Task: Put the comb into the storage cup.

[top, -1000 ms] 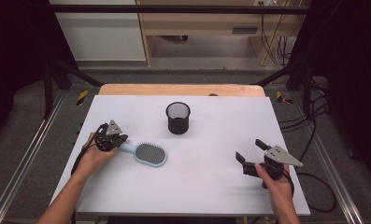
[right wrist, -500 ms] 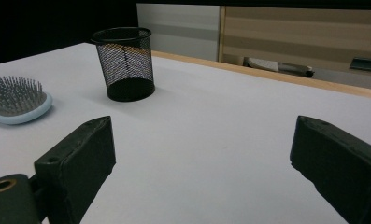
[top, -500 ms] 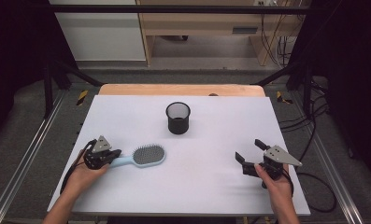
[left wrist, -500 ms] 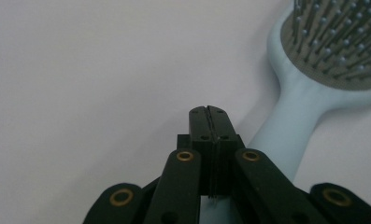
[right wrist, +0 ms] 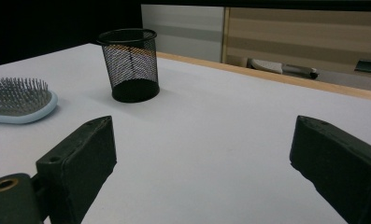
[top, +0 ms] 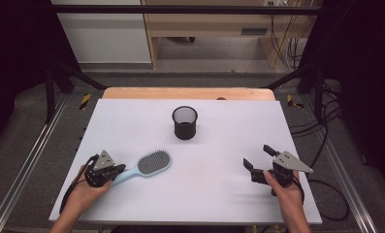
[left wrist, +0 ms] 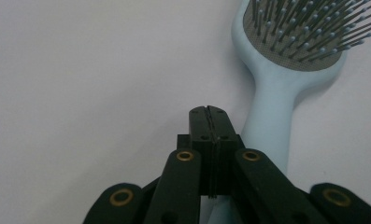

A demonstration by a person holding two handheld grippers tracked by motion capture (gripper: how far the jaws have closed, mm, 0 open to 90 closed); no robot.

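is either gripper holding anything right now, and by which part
Nothing is held. The left gripper is shut, empty, beside the hairbrush handle; the right gripper is open and empty.

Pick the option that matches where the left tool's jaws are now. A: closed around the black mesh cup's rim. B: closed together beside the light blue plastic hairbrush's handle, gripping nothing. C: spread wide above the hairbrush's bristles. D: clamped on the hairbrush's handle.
B: in the left gripper view the left tool has its jaws pressed flat together, with the light blue plastic hairbrush lying alongside them.
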